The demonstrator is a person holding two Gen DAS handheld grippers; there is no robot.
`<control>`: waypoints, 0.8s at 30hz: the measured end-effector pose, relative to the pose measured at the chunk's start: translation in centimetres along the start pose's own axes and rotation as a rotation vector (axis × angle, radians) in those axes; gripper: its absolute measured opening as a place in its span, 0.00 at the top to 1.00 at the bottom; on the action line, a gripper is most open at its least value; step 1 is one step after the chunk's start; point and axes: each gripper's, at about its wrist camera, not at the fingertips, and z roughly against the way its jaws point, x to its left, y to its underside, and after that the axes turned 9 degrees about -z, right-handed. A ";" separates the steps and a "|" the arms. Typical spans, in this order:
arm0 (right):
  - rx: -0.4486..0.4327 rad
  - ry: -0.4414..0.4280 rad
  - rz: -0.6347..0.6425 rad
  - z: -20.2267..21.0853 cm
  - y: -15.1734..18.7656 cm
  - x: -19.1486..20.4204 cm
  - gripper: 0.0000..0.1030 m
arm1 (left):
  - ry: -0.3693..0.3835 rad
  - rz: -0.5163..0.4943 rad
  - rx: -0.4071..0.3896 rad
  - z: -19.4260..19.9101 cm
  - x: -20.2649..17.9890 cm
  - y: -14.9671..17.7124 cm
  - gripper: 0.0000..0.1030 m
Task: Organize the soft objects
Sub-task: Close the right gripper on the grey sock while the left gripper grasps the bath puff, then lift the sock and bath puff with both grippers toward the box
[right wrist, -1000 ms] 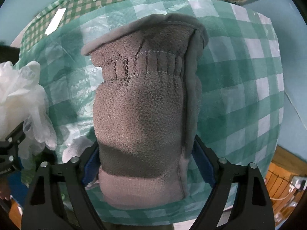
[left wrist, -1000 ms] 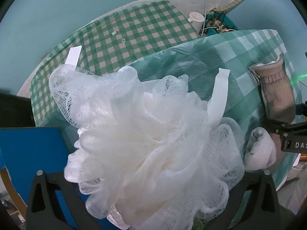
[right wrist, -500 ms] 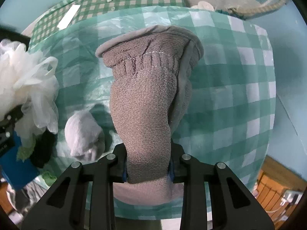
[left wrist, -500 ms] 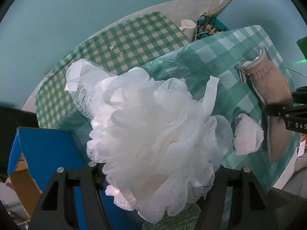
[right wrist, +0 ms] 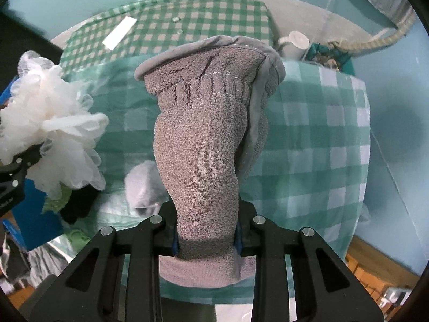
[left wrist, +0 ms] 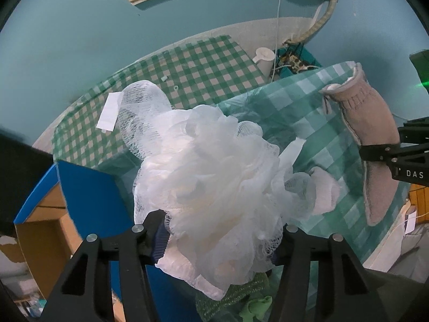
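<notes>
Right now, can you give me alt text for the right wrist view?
The right claw is shut on a grey fleece mitten, cuff pointing away, above a green checked plastic cloth. At left, the left claw holds a white mesh bath pouf; a small white bundle lies on the cloth.

Sock on tablecloth, between loofah and glove.

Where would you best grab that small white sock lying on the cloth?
Probably at the middle of the sock, coming straight down from above. It lies as a low rounded lump on the cloth, so fingers can close across its narrow width. Its near end is hidden behind the mitt in the right gripper, so that side is a poor approach.
</notes>
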 end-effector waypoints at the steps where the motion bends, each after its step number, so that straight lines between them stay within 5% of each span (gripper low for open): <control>1: -0.004 -0.004 0.008 0.2 -0.1 0.2 0.73 | 0.002 0.004 -0.007 0.4 0.0 0.1 0.44; 24: -0.085 -0.102 0.175 4.1 -0.1 6.2 0.73 | -0.027 0.076 -0.197 10.3 0.9 0.9 0.49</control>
